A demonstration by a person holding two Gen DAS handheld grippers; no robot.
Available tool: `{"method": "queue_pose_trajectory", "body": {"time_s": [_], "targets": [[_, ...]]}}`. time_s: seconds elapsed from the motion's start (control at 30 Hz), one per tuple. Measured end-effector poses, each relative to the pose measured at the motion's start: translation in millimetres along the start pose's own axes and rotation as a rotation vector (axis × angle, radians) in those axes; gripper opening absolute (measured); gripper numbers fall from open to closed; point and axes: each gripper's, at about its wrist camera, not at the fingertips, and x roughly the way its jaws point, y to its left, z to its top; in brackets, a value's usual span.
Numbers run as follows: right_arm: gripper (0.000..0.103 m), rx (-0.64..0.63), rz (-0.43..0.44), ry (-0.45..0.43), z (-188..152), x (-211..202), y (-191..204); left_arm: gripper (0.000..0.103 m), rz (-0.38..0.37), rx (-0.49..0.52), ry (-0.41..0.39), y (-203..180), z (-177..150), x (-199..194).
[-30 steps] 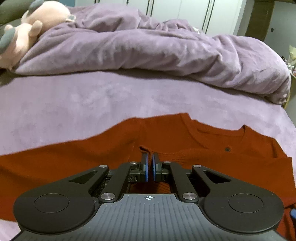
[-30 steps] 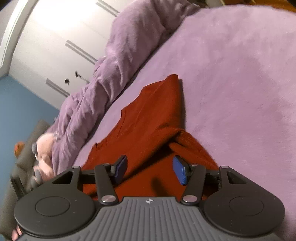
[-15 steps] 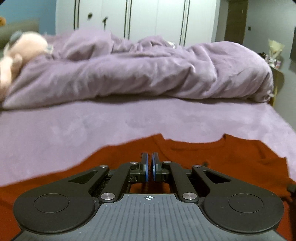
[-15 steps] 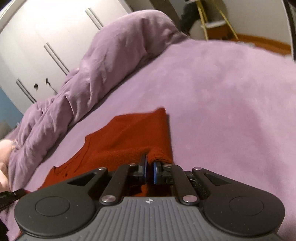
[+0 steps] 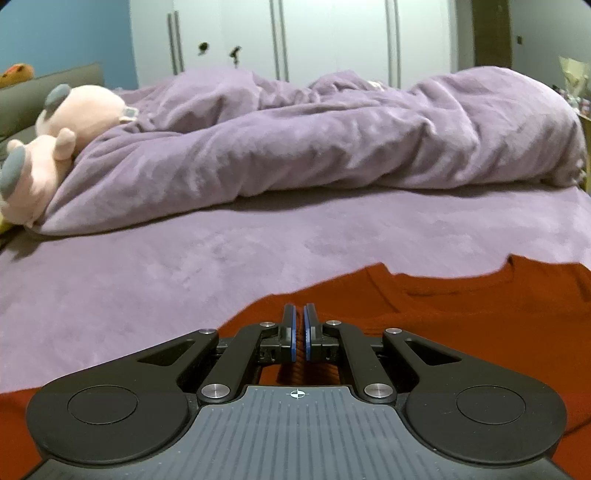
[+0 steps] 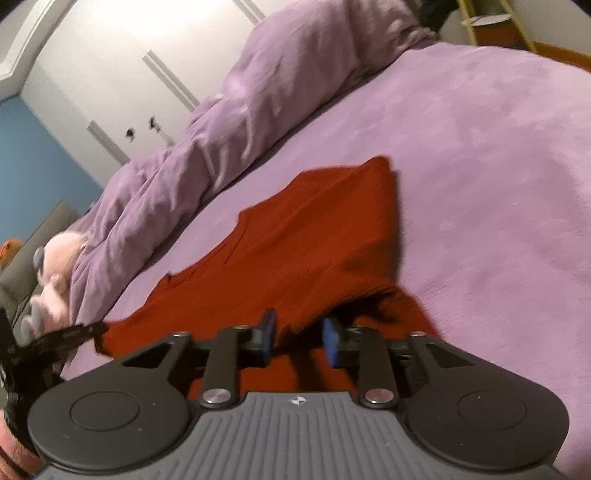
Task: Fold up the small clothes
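Note:
A rust-red shirt (image 5: 461,306) lies spread on the purple bed sheet (image 5: 184,266), its neckline toward the far side. My left gripper (image 5: 299,325) is shut, with red fabric pinched between its blue pads low over the shirt's left part. In the right wrist view the same shirt (image 6: 314,236) shows, with its right edge folded over. My right gripper (image 6: 299,332) is open just above that folded edge, with cloth below its pads. The left gripper's tip (image 6: 74,334) shows at the far left of that view.
A bunched purple duvet (image 5: 332,140) lies across the far side of the bed. A pink plush toy (image 5: 55,140) rests at the far left. White wardrobe doors (image 5: 332,37) stand behind. A yellow-legged stool (image 6: 491,22) stands off the bed's far right corner.
My right gripper was shut on the shirt's right edge half a second ago and has now opened, letting it go. My left gripper stayed shut on the cloth and its view tilted up.

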Motion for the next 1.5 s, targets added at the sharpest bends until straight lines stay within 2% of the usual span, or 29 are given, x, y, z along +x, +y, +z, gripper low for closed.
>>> {"method": "queue_pose_trajectory", "body": {"time_s": [0.1, 0.17, 0.27, 0.37, 0.47, 0.53, 0.57, 0.63, 0.7, 0.8, 0.83, 0.97, 1.07, 1.27, 1.37, 1.43, 1.5], "targets": [[0.026, 0.053, -0.021, -0.018, 0, 0, -10, 0.006, -0.005, -0.026, 0.006, 3, 3, 9], [0.017, 0.026, -0.055, -0.022, -3, 2, -7, 0.006, 0.009, -0.02, 0.018, 2, 2, 14], [0.017, -0.018, -0.074, -0.012, -5, 2, 0, 0.004, 0.048, 0.009, 0.041, 4, -3, 14], [0.02, -0.005, -0.063, 0.018, -3, -10, 1, 0.005, 0.064, -0.014, 0.072, 16, -7, 6], [0.021, -0.038, -0.011, 0.014, -3, -27, 12, 0.008, -0.008, -0.032, 0.071, 19, -8, -9], [0.021, -0.069, 0.009, -0.008, -1, -31, 22, 0.022, -0.067, -0.005, 0.082, 9, -10, -17], [0.021, -0.085, 0.006, -0.019, 0, -29, 27, 0.025, -0.096, 0.01, 0.095, 2, -11, -18], [0.021, -0.102, -0.04, 0.0, 4, -17, 32, 0.027, -0.133, 0.026, 0.111, -10, -16, -18], [0.021, -0.102, -0.073, 0.02, 7, -10, 36, 0.027, -0.135, 0.045, 0.133, -19, -21, -12], [0.021, -0.212, -0.142, 0.035, 4, 4, 41, 0.026, -0.126, 0.04, 0.181, -26, -30, -1], [0.017, -0.233, -0.172, 0.062, 1, 10, 38, 0.027, -0.122, 0.029, 0.193, -26, -34, 1], [0.009, -0.369, -0.187, 0.015, -9, 19, 27, 0.027, -0.109, 0.035, 0.18, -28, -42, 1], [0.008, -0.399, -0.203, 0.015, -8, 21, 30, 0.03, -0.099, 0.049, 0.186, -28, -41, 3], [0.007, -0.496, -0.251, 0.004, -11, 27, 38, 0.032, -0.102, 0.0, 0.209, -21, -37, 6], [0.007, -0.491, -0.264, 0.007, -12, 25, 41, 0.042, -0.11, -0.03, 0.222, -14, -38, -3], [0.011, -0.466, -0.252, 0.027, -10, 21, 43, 0.06, -0.135, -0.087, 0.228, -3, -40, -14], [0.016, -0.413, -0.235, 0.044, -7, 9, 45, 0.069, -0.188, -0.19, 0.224, 18, -45, -31]]}}
